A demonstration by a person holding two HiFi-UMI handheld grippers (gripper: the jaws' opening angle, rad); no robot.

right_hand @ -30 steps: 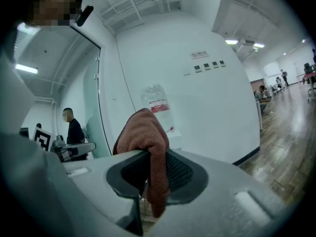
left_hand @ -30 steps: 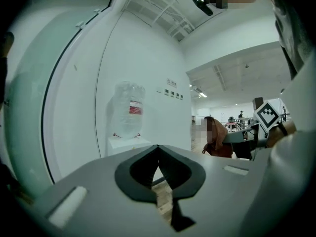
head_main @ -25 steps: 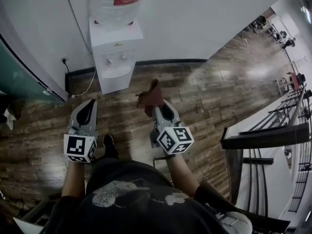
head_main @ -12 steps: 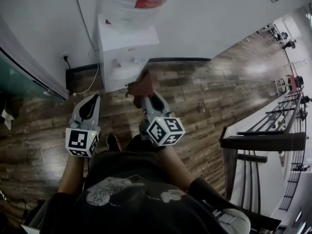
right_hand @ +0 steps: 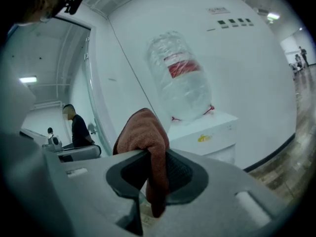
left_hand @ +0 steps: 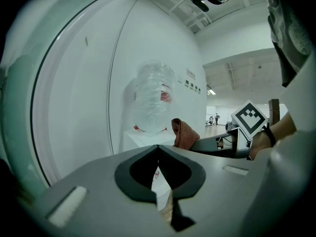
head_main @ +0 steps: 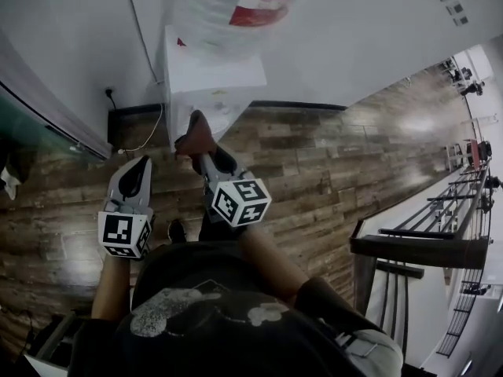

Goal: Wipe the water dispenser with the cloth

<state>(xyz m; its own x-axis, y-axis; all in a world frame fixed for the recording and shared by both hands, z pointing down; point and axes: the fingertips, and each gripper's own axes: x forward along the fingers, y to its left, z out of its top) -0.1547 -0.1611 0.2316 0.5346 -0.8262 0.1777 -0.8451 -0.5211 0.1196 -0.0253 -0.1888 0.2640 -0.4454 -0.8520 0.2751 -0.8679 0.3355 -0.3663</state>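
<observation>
Now, with my right claw [head_main: 201, 154] clamped on the cloth [head_main: 194, 134] near the water dispenser [head_main: 212, 73] and my left claw [head_main: 138, 166] closed empty, I should press the cloth flat, stroking evenly.

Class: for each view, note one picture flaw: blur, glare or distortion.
Head view: the bottle is smeared by blur, the floor shows glare. Left gripper view: fisheye bends the wall cable. Right gripper view: dark corners; cloth fairly sharp.

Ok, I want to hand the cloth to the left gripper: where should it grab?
Probably the bunched fold of the cloth sticking out past the right gripper's shut jaws, approached from the tip end; the rest is pinched between them.
</observation>
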